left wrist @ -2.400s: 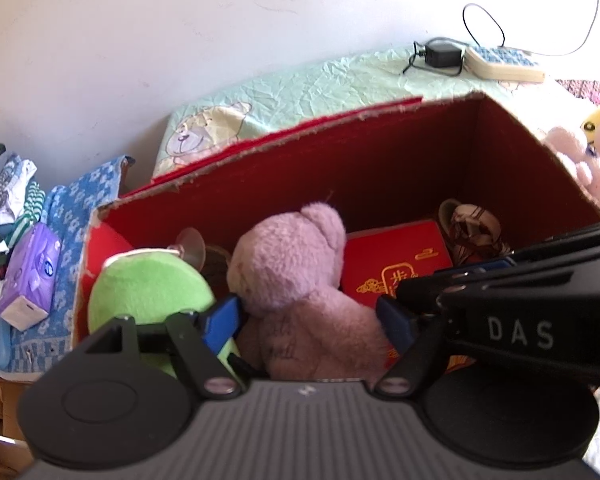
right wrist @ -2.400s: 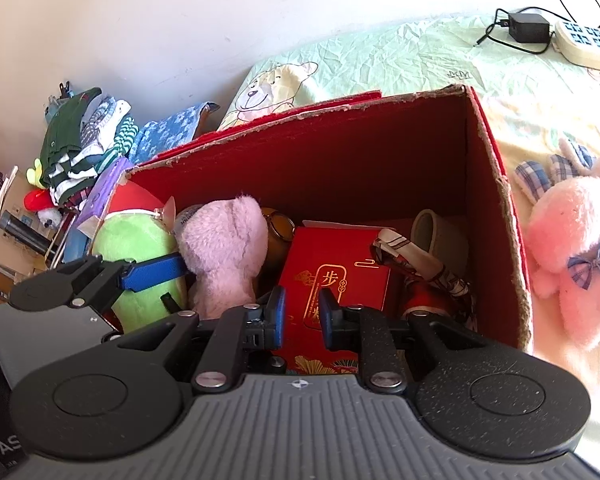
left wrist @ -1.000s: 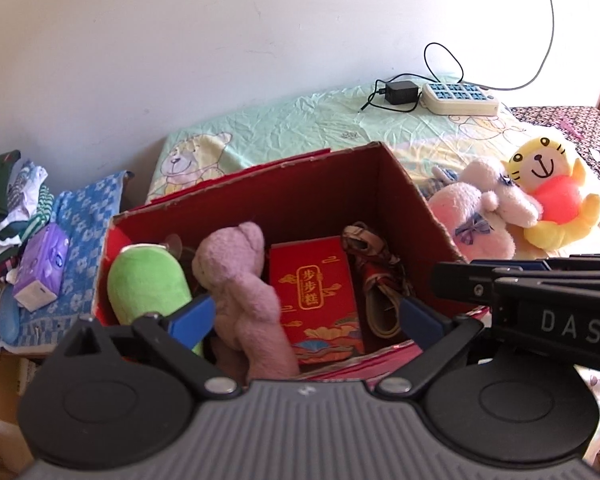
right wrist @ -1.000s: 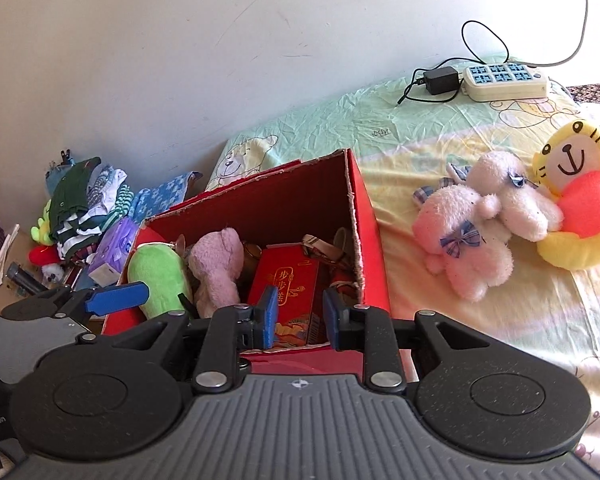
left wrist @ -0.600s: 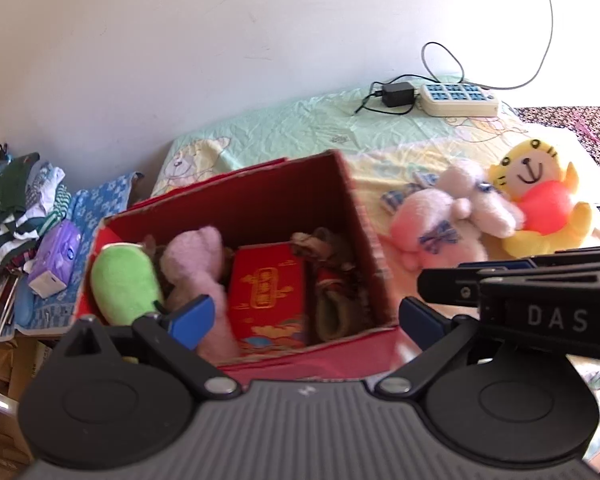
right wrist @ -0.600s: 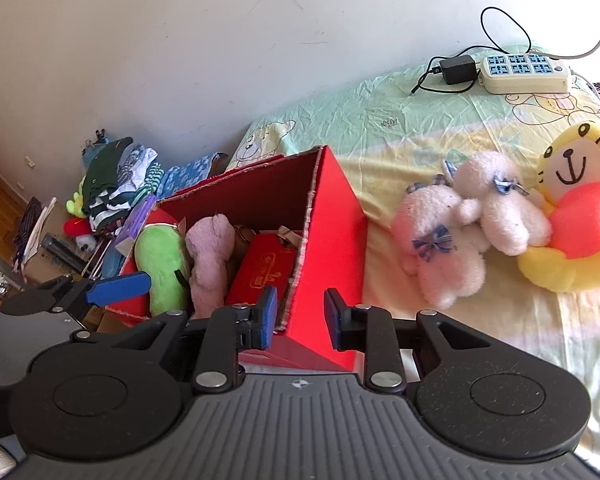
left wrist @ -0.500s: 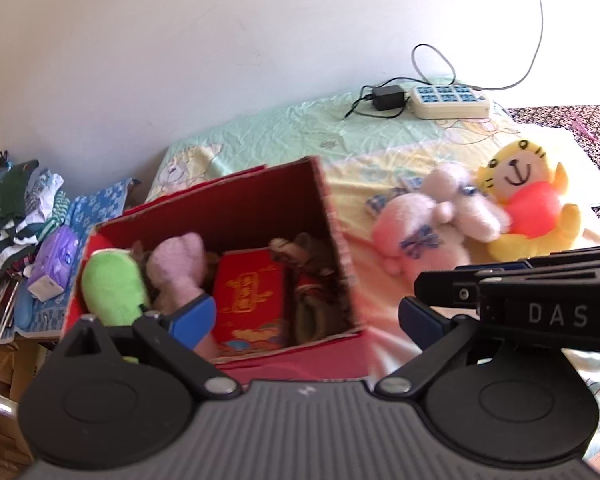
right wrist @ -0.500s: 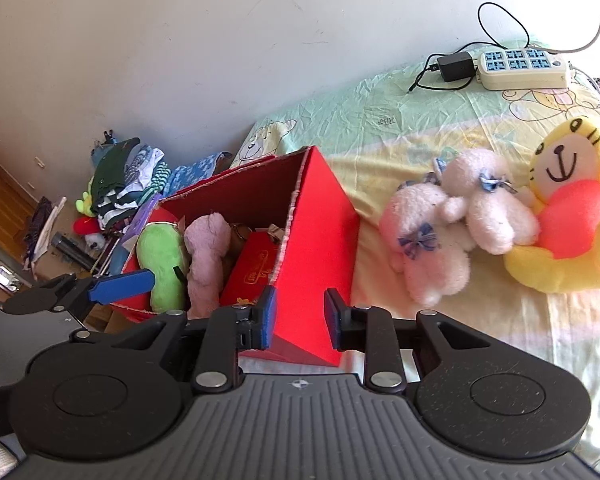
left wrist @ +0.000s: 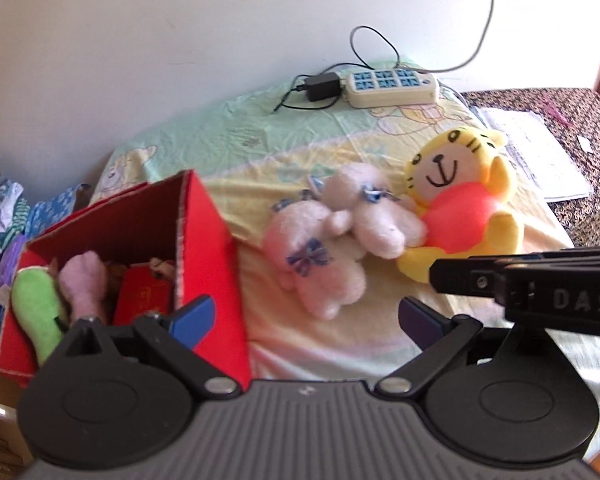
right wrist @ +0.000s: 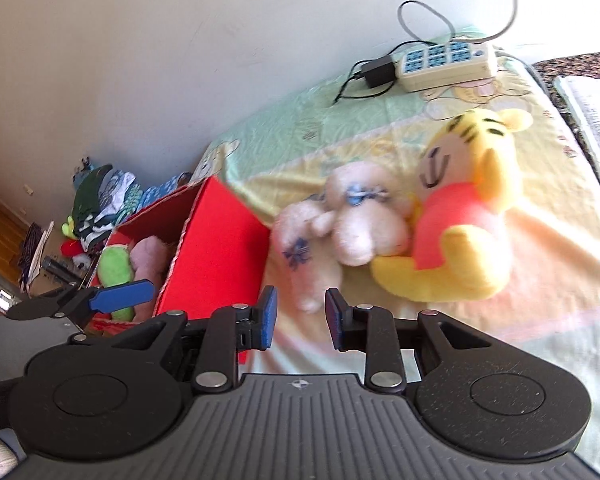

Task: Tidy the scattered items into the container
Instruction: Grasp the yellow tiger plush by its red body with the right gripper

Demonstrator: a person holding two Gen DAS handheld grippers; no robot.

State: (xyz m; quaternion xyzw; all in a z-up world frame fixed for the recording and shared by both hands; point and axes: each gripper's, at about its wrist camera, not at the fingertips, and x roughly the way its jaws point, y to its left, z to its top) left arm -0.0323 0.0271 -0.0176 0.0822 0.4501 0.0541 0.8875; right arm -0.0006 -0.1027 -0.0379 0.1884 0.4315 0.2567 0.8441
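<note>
Both jaws hold nothing: left gripper [left wrist: 306, 318] gapes wide, right gripper [right wrist: 301, 318] narrow. Pink plush rabbits [left wrist: 332, 240] and yellow tiger plush [left wrist: 460, 216] lie touching at one o'clock; red box [left wrist: 204, 248] at ten.

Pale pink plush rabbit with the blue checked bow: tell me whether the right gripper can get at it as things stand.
Probably yes. The pale pink plush rabbit lies uncovered on the bedsheet just ahead of the right gripper, whose jaws stand slightly apart and empty. They look narrow for its body, so they may need widening.
</note>
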